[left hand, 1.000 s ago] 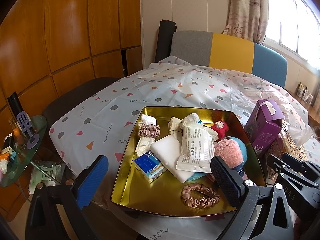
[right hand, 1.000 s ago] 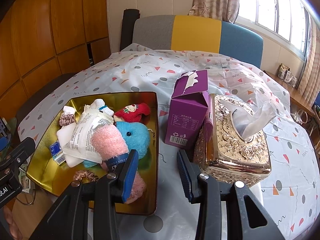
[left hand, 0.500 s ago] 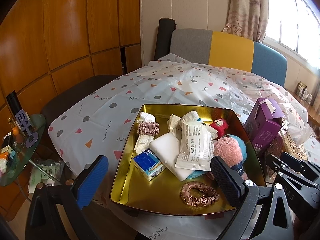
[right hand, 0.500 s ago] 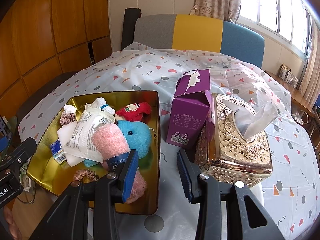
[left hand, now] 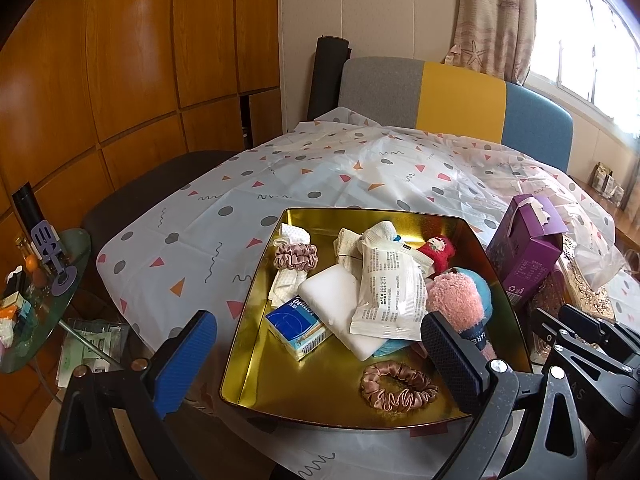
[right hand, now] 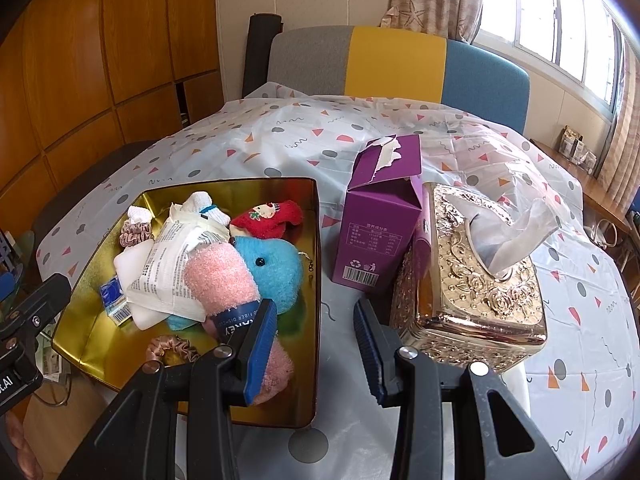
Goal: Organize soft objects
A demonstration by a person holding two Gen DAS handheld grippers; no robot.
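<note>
Both grippers, left (left hand: 320, 356) and right (right hand: 316, 340), hung spread and empty above the gold tray (right hand: 316, 248). Inside lay a pink fuzzy roll (right hand: 224, 280), light and squashy; its banded middle looked the surest hold.

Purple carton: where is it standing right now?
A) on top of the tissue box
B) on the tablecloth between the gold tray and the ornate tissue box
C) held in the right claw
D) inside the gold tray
B: the purple carton stands upright on the tablecloth, between the gold tray and the ornate tissue box.
</note>
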